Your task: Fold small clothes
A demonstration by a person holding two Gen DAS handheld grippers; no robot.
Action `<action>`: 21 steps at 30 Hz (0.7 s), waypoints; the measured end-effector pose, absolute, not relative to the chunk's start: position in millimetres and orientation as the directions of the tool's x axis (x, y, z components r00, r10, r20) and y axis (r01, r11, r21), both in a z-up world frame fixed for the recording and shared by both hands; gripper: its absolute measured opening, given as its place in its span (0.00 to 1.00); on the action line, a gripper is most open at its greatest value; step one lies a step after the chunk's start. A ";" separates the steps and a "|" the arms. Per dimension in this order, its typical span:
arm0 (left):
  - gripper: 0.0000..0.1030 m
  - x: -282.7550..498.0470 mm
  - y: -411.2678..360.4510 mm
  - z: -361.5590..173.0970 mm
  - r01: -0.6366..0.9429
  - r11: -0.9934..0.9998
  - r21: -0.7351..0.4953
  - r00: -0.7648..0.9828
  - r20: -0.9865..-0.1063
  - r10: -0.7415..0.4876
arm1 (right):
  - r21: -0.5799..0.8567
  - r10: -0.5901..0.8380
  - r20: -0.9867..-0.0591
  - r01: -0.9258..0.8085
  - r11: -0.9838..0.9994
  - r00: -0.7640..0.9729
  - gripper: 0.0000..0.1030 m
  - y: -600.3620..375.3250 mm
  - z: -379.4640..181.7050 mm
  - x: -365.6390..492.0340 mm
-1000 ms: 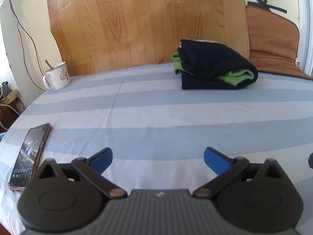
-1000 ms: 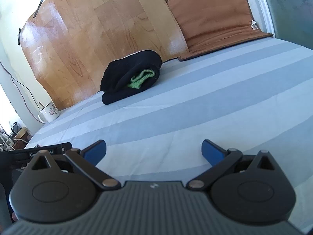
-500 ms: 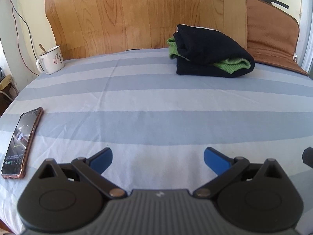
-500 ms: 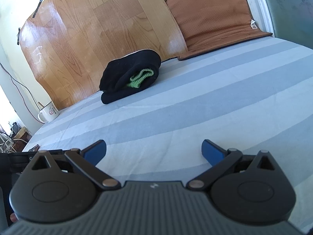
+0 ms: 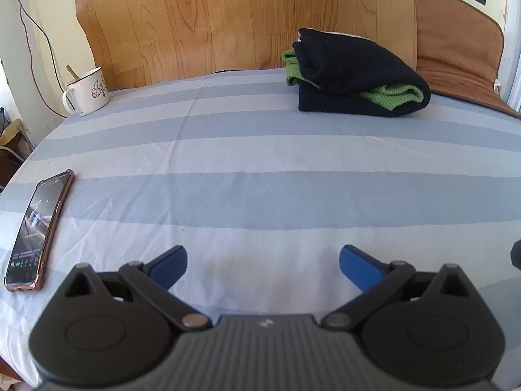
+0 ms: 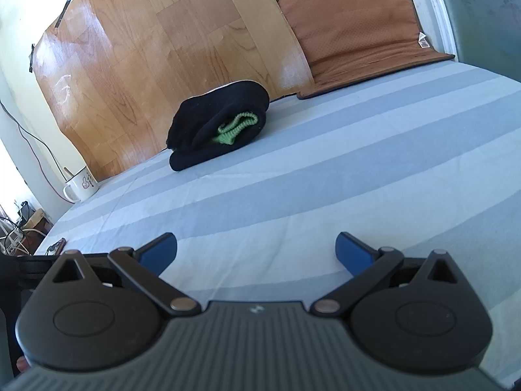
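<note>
A folded black garment with a green knit layer inside lies at the far side of the blue-and-white striped sheet, close to the wooden board; the right wrist view has the same black bundle at centre left. My left gripper hovers low over the near part of the sheet, open, with nothing between its blue fingertips. My right gripper is likewise open and empty, well short of the bundle. The left gripper's black body shows at the left edge of the right wrist view.
A phone lies on the sheet at the near left. A white mug with a spoon stands at the far left corner. A wooden board and a brown cushion lean on the back wall. Cables hang at left.
The left wrist view has levelled and shifted, with the bundle, mug and phone sliding in frame. The right gripper barely moved. Both grippers stayed open.
</note>
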State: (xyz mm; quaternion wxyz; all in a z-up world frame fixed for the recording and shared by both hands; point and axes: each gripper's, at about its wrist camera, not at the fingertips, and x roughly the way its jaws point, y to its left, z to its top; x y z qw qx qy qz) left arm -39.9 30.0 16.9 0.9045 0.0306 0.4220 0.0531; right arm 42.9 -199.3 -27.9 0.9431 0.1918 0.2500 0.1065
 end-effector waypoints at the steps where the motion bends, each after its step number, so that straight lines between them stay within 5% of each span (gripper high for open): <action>1: 1.00 -39.9 29.9 16.7 -0.071 0.992 0.103 0.636 -0.761 0.124 | 0.415 0.297 -0.431 -0.105 0.904 0.852 1.00 -199.1 -27.9 42.9; 21: 1.00 -40.5 29.5 14.9 -0.066 0.990 0.123 0.621 -0.772 0.137 | 0.416 0.298 -0.432 -0.105 0.903 0.851 1.00 -197.9 -28.4 41.5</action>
